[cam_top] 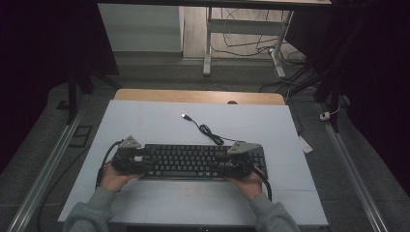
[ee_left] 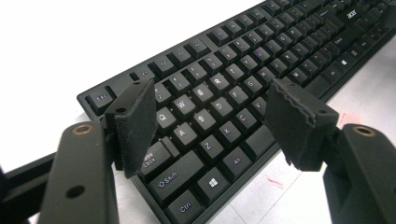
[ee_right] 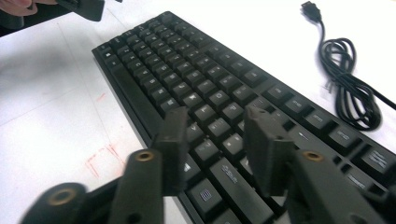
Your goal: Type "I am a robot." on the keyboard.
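The black full-size plastic keyboard (cam_top: 203, 161) lay flat on the white table top (cam_top: 159, 125), near its 6 o'clock edge, with a gripper over each end. At the 9 o'clock end, the left gripper (ee_left: 210, 123) hovered above the letter keys with its jaws spread wide and nothing between the padded fingers (ee_left: 135, 123); it gripped no part of the board. At the 3 o'clock end, the right gripper (ee_right: 212, 149) hung low over the keys, jaws roughly half open, with only key tops showing in the gap. Whether a pad touched a key could not be told through the blur. Judged from this, the work on the keyboard looked barely begun: both tools were in position, neither had taken hold, and any grasp, lift or shift remained to be done.

Toward 12 o'clock, the keyboard's coiled black cable (cam_top: 210, 131) lay loose on the table, ending in a USB plug (cam_top: 184, 116), unconnected. It trailed from the rear edge and would likely drag if the board were moved. Otherwise nothing stood in the way.
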Demonstrator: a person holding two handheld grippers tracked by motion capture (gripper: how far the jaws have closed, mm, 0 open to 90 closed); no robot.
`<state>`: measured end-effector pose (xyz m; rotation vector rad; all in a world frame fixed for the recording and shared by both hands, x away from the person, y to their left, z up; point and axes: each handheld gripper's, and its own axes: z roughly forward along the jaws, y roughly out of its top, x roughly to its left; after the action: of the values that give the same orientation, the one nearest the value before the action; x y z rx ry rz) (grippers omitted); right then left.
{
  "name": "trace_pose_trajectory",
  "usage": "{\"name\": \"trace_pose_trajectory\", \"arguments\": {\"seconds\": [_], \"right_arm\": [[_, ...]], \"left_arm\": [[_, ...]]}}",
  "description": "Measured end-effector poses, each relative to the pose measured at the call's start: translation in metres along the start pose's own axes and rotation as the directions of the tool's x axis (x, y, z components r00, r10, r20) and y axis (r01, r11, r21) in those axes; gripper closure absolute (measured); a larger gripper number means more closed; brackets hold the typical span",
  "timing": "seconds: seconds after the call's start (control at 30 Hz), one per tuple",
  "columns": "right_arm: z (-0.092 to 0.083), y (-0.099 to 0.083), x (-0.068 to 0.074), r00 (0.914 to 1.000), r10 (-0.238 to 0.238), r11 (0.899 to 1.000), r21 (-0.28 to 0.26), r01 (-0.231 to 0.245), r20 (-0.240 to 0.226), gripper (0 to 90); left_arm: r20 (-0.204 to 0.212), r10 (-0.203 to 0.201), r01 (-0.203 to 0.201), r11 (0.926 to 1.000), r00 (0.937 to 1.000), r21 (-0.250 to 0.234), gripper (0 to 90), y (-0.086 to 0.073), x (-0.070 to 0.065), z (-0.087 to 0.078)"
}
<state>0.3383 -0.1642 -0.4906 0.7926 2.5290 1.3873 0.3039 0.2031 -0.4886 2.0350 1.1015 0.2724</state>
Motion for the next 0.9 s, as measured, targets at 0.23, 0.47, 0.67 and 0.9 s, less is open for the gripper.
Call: {"name": "trace_pose_trajectory", "arguments": {"seconds": [0.23,0.47,0.67,0.9], "right_arm": [[0.008,0.006,0.005,0.9992,-0.019,1.000,0.017,0.019,-0.035,83.2],[0.015,0.010,0.008,0.9984,-0.031,0.999,0.026,0.032,-0.047,89.8],[0.022,0.013,0.009,0.9979,-0.036,0.999,0.027,0.037,-0.054,89.8],[0.032,0.017,0.012,0.9973,-0.043,0.998,0.041,0.046,-0.059,89.8]], "left_arm": [[-0.002,0.001,-0.001,1.0000,1.0000,0.002,33.9,0.000,0.000,0.001],[-0.003,0.001,-0.001,1.0000,1.0000,-0.002,33.9,0.000,0.000,0.000],[-0.003,0.000,0.000,1.0000,1.0000,-0.002,33.7,0.000,0.001,0.000],[-0.004,0.000,0.000,1.0000,1.0000,-0.002,33.7,0.000,0.000,0.000]]}}
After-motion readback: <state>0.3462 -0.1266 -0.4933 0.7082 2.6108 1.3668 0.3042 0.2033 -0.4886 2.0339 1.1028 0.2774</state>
